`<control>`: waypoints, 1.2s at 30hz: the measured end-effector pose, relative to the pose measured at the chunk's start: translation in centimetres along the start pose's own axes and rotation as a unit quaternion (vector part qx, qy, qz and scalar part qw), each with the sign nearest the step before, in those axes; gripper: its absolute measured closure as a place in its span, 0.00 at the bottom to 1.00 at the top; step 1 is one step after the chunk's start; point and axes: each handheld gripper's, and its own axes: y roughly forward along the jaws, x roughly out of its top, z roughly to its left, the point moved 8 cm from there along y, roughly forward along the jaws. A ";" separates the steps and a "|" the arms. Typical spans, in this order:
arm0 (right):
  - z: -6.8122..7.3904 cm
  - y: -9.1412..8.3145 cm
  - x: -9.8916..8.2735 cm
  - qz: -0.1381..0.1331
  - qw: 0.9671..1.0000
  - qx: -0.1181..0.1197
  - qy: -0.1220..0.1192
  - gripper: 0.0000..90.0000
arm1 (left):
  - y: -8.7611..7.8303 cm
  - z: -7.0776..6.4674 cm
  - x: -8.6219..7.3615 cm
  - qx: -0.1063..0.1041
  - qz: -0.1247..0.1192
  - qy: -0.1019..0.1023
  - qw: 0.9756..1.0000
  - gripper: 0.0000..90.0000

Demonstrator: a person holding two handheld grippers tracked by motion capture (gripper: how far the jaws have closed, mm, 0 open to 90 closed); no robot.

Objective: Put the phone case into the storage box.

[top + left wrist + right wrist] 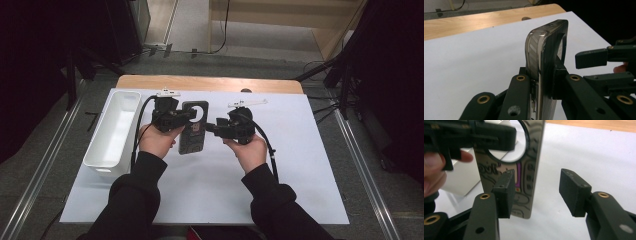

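Observation:
A dark see-through phone case point(194, 136) with a round opening and a printed pattern is held upright on its edge over the white sheet. My left gripper point(186, 116) is shut on it; in the left gripper view the case point(546, 47) stands edge-on, clamped between the gripper's jaws point(546, 78). My right gripper point(212, 127) sits just right of the case, pointing at it. In the right gripper view its jaws point(539, 192) stand open, the left pad point(505, 192) in front of the case point(534, 150) and the right pad point(574, 192) well clear of it.
A white rectangular bin point(112, 127) stands at the left edge of the white sheet point(300, 165). The sheet covers a wooden table point(210, 82). Stands and cables crowd the floor on both sides.

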 end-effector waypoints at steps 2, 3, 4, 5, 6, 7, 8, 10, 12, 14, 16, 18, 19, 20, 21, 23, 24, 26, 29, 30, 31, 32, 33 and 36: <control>0.0 -0.2 -0.3 0.002 1.000 0.011 0.001 0.48 | -0.4 0.3 0.2 -0.003 -0.002 0.001 1.000 0.90; -0.1 -0.3 -0.4 0.001 1.000 0.014 0.000 0.47 | -0.5 0.4 0.2 -0.002 -0.002 0.003 1.000 0.90; -0.1 -0.4 -0.5 0.000 1.000 0.017 -0.003 0.47 | -0.7 0.5 0.3 -0.003 -0.002 0.003 1.000 0.90; -0.1 -0.5 -0.7 0.000 1.000 0.020 -0.004 0.46 | -0.8 0.6 0.4 -0.003 -0.002 0.004 1.000 0.90; -0.1 -0.6 -0.8 0.001 1.000 0.023 -0.005 0.45 | -0.9 0.7 0.5 -0.005 -0.005 0.001 1.000 0.90; -0.1 -0.6 -0.9 0.000 1.000 0.026 -0.003 0.45 | -1.1 0.9 0.6 -0.006 -0.006 0.002 1.000 0.90; -0.2 -0.6 -1.1 0.003 1.000 0.030 -0.007 0.45 | -1.2 1.0 0.7 -0.005 -0.008 0.001 1.000 0.90; -0.2 -0.7 -1.4 0.005 0.999 0.031 -0.010 0.44 | -1.6 1.2 0.8 -0.005 -0.010 0.001 1.000 0.90; -0.3 -0.8 -1.7 0.005 0.999 0.035 -0.009 0.44 | -1.9 1.5 1.0 -0.007 -0.014 -0.002 1.000 0.90; -0.4 -0.9 -1.9 0.004 0.999 0.037 -0.009 0.43 | -2.3 1.8 1.2 -0.008 -0.018 0.000 1.000 0.90; -0.6 -1.0 -2.1 0.004 0.999 0.040 -0.010 0.42 | -2.7 2.0 1.4 -0.008 -0.021 0.001 1.000 0.90; -0.7 -1.1 -2.3 0.003 0.999 0.041 -0.012 0.41 | -3.0 2.3 1.6 -0.008 -0.024 0.000 1.000 0.90; -0.8 -1.2 -2.4 0.002 0.999 0.043 -0.014 0.40 | -3.3 2.5 1.7 -0.011 -0.029 -0.001 1.000 0.90; -0.9 -1.3 -2.5 0.005 0.999 0.045 -0.017 0.39 | -3.5 2.6 1.7 -0.011 -0.028 0.000 1.000 0.90; -0.9 -1.3 -2.5 0.005 0.999 0.046 -0.019 0.39 | -3.7 2.7 1.8 -0.011 -0.029 -0.001 1.000 0.90; -0.9 -1.5 -2.7 0.003 0.998 0.053 -0.023 0.38 | -4.1 2.9 2.1 -0.012 -0.033 -0.001 0.999 0.90; -1.0 -1.6 -2.8 0.002 0.998 0.055 -0.026 0.38 | -4.3 3.1 2.2 -0.013 -0.035 -0.003 0.999 0.90; -1.1 -1.8 -3.0 0.005 0.998 0.058 -0.027 0.37 | -4.7 3.3 2.4 -0.014 -0.037 -0.004 0.999 0.90; -1.3 -2.0 -3.4 0.009 0.998 0.062 -0.029 0.36 | -5.1 3.7 2.7 -0.015 -0.039 -0.005 0.999 0.90; -1.4 -2.1 -3.6 0.013 0.997 0.062 -0.033 0.36 | -5.3 3.9 2.8 -0.015 -0.040 -0.008 0.999 0.90; -1.4 -2.2 -3.8 0.016 0.997 0.060 -0.035 0.36 | -5.5 4.1 2.9 -0.016 -0.042 -0.010 0.999 0.90; -1.5 -2.2 -4.0 0.019 0.997 0.062 -0.036 0.36 | -5.7 4.3 3.0 -0.014 -0.042 -0.009 0.999 0.90; -1.6 -2.3 -4.2 0.021 0.997 0.062 -0.038 0.36 | -5.8 4.4 3.1 -0.016 -0.043 -0.008 0.999 0.90; -1.7 -2.7 -4.8 0.024 0.997 0.069 -0.039 0.36 | -6.2 4.7 3.3 -0.015 -0.043 -0.006 0.999 0.90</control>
